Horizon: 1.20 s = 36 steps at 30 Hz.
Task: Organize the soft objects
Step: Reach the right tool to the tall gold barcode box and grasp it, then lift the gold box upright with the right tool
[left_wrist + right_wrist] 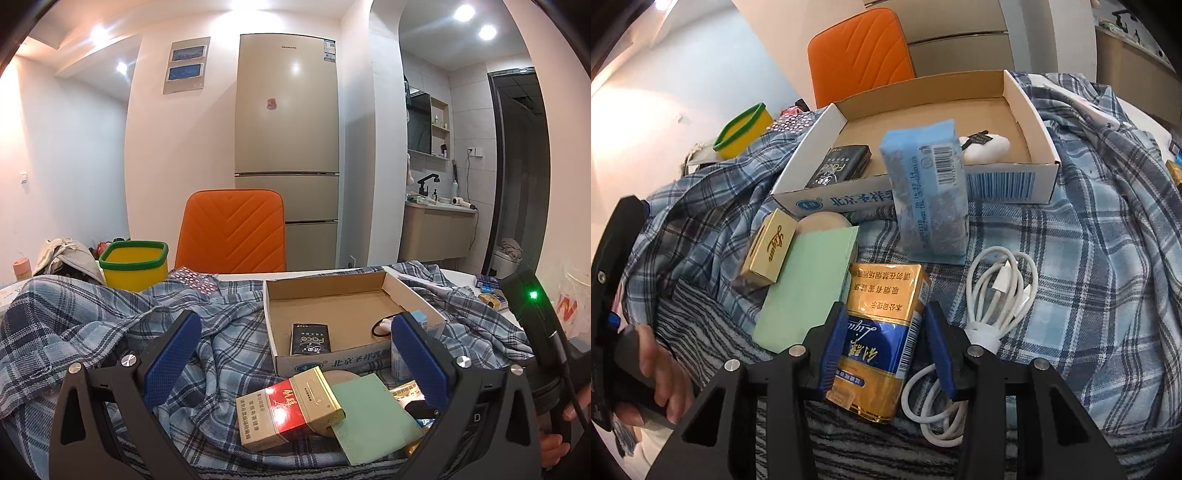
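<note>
Plaid blue shirt (1089, 206) covers the surface, a striped grey cloth (871, 446) lying at its near edge.

Right wrist view, L to R: yellow bin w/ green rim (744, 131) sits at the far-left edge. Left hand (646, 373) grips a black handle at the near-left corner. Gold-and-red pack (770, 249) rests on a pale green card (809, 288), a round tan disc (823, 221) peeking out behind it. Cardboard box tray (923, 192) sits toward the far edge; inside it are a black "Face" packet (840, 168) at its left and a white soft item (988, 147) w/ a black hair tie at its right. Blue tissue pack (929, 195) leans upright against the tray's front wall. Right gripper (886, 350) points down at a gold-and-blue pack (882, 332) at the near edge; its 2 blue pads straddle the pack, the left pad against its side, while on the right I can't tell if the pad touches. White cable (997, 291) lies coiled just right of that pack, touching the right finger.

Left wrist view: left gripper (295, 358) has its jaws spread wide, nothing between the pads, hovering near the gold-and-red pack and green card. Orange chair (232, 230) and a beige fridge (286, 147) stand behind the surface.
</note>
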Motion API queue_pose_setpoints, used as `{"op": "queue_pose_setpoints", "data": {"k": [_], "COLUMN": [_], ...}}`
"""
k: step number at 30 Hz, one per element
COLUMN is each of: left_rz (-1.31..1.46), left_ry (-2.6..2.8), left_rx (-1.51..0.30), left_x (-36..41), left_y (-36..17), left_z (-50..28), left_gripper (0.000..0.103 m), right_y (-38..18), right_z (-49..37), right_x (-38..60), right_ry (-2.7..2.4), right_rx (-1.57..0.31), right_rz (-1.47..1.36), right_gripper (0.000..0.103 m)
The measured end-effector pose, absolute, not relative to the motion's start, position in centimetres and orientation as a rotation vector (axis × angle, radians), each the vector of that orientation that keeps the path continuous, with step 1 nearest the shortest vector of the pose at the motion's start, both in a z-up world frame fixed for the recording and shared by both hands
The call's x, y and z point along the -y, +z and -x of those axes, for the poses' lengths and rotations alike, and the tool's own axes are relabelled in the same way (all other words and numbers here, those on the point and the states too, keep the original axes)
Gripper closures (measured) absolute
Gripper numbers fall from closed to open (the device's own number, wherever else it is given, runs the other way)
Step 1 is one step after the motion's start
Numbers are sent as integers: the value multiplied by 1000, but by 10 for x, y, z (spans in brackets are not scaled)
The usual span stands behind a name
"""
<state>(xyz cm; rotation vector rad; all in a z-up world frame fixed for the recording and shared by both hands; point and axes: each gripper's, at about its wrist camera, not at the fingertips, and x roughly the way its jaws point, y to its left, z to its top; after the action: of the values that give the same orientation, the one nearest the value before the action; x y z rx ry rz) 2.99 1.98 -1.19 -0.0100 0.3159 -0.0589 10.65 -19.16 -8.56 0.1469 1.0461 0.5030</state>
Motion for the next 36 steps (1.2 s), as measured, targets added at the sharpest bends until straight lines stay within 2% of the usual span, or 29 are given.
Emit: {"op": "queue_pose_setpoints", "data": {"k": [1, 2, 6, 10, 17, 21, 36], "left_rz": [10, 10, 14, 10, 7, 8, 3], "left_ry": [-59, -59, -56, -54, -51, -49, -48], "left_rx": [-317, -317, -321, -320, -316, -315, -313], "left_x": [-20, -20, -22, -21, -21, -21, -19], "left_y": [-12, -12, -13, -13, -12, -11, -10], "left_z": [-30, -30, -31, -30, -29, -28, -26], "left_gripper": [0, 0, 0, 0, 0, 0, 0], "right_y": [-85, -84, -72, -55, -26, -28, -46], "right_z": [-106, -105, -99, -91, -76, -77, -81], "right_x": [191, 192, 200, 202, 176, 162, 159], "right_ry": [502, 501, 522, 474, 243, 227, 393], "right_rx": [-1042, -1030, -951, -901, -795, -802, -948], "right_rz": [-142, -144, -176, -134, 209, 284, 46], "right_gripper": [59, 69, 79, 80, 80, 80, 80]}}
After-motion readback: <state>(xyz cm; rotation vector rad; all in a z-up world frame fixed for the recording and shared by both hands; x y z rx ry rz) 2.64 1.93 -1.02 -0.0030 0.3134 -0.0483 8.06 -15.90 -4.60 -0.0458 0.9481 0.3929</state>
